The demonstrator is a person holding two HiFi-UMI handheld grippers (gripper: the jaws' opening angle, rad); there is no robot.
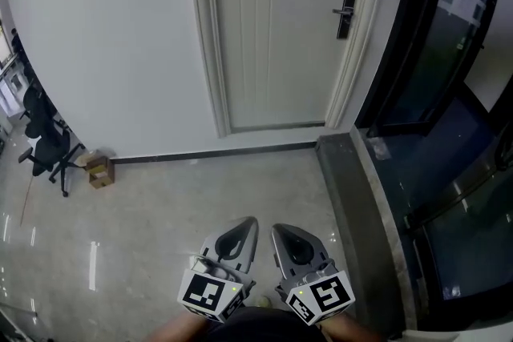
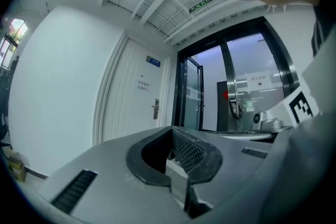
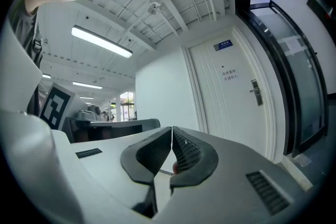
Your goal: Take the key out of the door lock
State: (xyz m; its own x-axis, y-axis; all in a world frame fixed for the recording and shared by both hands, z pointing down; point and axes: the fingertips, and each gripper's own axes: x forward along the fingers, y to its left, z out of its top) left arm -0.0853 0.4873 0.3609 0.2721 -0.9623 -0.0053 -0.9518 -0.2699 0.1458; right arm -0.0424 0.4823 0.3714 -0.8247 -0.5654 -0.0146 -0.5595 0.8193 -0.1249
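A white door (image 1: 276,28) stands shut ahead, with a dark lock plate and lever handle (image 1: 345,14) on its right side. The same lock (image 2: 155,108) shows small in the left gripper view, and the lock (image 3: 255,92) shows again in the right gripper view. The key is too small to make out. My left gripper (image 1: 248,225) and right gripper (image 1: 279,231) hang low and side by side, far from the door. Both are shut, jaws tip to tip, with nothing in them.
A dark glass partition with black frames (image 1: 449,92) runs along the right, above a grey stone sill (image 1: 361,204). An office chair (image 1: 48,148) and a small cardboard box (image 1: 100,170) stand at the left by the white wall. Glossy tiled floor (image 1: 184,204) lies between me and the door.
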